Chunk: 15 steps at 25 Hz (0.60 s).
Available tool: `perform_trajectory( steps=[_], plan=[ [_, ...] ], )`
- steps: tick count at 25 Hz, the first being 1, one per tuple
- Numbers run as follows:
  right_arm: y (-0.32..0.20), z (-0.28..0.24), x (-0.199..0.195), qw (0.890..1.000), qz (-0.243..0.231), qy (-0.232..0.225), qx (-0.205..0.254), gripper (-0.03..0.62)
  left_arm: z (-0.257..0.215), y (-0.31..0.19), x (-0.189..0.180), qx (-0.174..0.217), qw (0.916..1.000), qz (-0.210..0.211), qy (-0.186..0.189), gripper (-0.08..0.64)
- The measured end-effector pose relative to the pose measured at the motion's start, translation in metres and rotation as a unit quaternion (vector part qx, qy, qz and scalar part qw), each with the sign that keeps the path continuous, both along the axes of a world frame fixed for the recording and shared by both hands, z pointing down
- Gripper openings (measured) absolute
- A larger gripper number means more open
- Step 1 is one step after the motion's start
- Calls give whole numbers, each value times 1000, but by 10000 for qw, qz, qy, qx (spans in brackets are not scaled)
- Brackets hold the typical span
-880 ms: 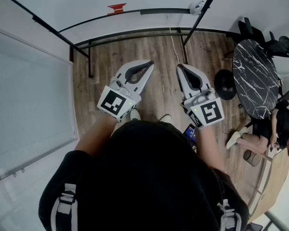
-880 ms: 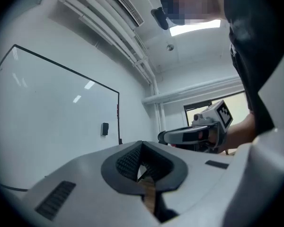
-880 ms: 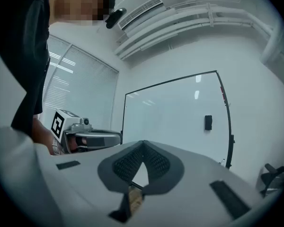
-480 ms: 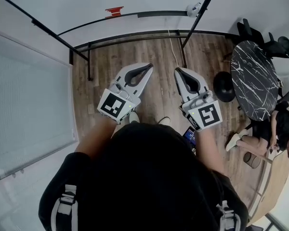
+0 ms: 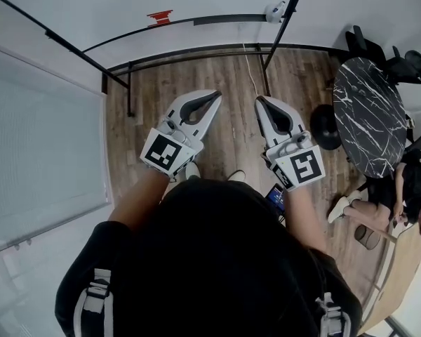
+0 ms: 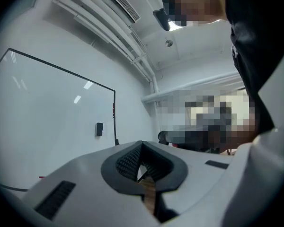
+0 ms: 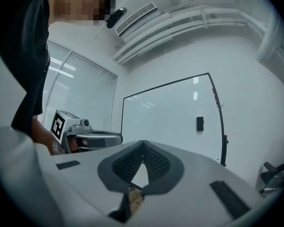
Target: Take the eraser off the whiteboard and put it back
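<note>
Eraser (image 7: 199,123) sitting near whiteboard's (image 7: 165,122) right edge; I'm holding left gripper (image 5: 215,95) and right gripper (image 5: 260,101) level, both pressed together, empty, well apart from whiteboard.

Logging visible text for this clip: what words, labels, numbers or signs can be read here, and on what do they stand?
No readable words or numbers in any view.
Left marker cube and right marker cube: black-and-white square patterns only, no letters.
Eraser on the whiteboard: too small to show any label.
</note>
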State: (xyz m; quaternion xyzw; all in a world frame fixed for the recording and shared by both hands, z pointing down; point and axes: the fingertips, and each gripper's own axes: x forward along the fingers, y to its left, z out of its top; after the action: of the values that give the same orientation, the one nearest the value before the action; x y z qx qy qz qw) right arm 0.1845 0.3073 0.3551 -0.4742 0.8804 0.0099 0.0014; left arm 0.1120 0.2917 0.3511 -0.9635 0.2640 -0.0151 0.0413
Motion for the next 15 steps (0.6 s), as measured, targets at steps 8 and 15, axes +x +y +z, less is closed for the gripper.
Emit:
perform_trajectory(
  steps=[8, 15],
  plan=[
    [4, 5, 45, 9999, -147, -87, 1, 2, 0, 5, 39, 17, 9998, -190, -64, 5],
    [-12, 12, 55, 9993, -332, -139, -34, 2, 9, -12, 50, -36, 9994, -338, -84, 5]
  ],
)
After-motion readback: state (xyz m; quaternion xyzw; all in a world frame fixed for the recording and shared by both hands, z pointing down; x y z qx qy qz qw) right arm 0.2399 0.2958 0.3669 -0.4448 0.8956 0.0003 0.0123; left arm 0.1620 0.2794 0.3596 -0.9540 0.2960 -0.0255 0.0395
